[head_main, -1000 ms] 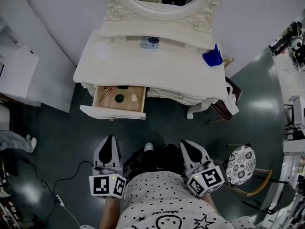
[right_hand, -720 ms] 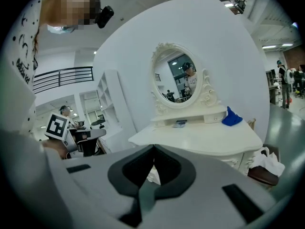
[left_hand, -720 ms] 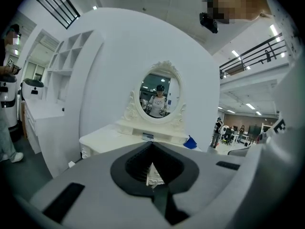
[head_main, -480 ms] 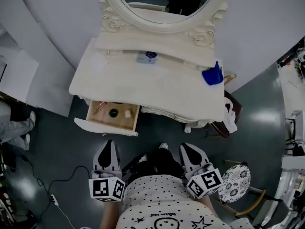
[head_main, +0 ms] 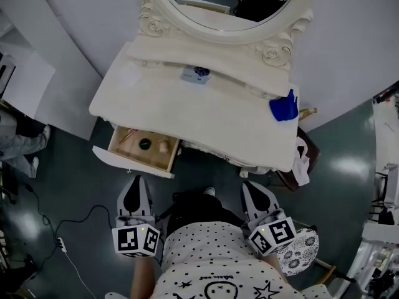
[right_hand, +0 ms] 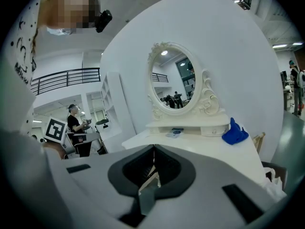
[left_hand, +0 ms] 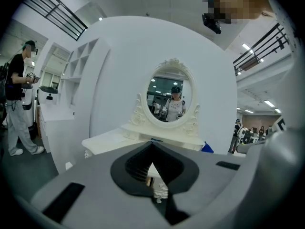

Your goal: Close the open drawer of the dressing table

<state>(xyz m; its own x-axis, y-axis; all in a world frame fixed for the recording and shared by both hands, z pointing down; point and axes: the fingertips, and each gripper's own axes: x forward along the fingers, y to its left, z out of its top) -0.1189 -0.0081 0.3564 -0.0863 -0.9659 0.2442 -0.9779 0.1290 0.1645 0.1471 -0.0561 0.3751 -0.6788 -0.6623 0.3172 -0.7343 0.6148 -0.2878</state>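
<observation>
The cream dressing table [head_main: 206, 114] with an oval mirror [head_main: 227, 2] stands ahead of me. Its left drawer [head_main: 132, 163] is pulled out and holds a dark round item [head_main: 144, 144], a pale small item [head_main: 162, 147] and a thin pinkish stick [head_main: 128, 134]. My left gripper [head_main: 135, 180] is shut and empty, just in front of the drawer's front panel and apart from it. My right gripper [head_main: 252, 185] is shut too, below the table's right front edge. In the left gripper view the left gripper [left_hand: 152, 144] points at the table top [left_hand: 109, 142]; the right gripper [right_hand: 154, 149] faces the table from the other side.
A blue object [head_main: 283, 108] and a small blue-and-white box [head_main: 196, 75] sit on the table. A patterned stool [head_main: 302, 254] stands at my right, a cable [head_main: 75, 226] lies on the floor at left. A person [left_hand: 16, 104] stands by white shelving at far left.
Both grippers have moved forward toward the table, so the open drawer now lies close ahead of the left one. The drawer stays open and both jaws stay shut.
</observation>
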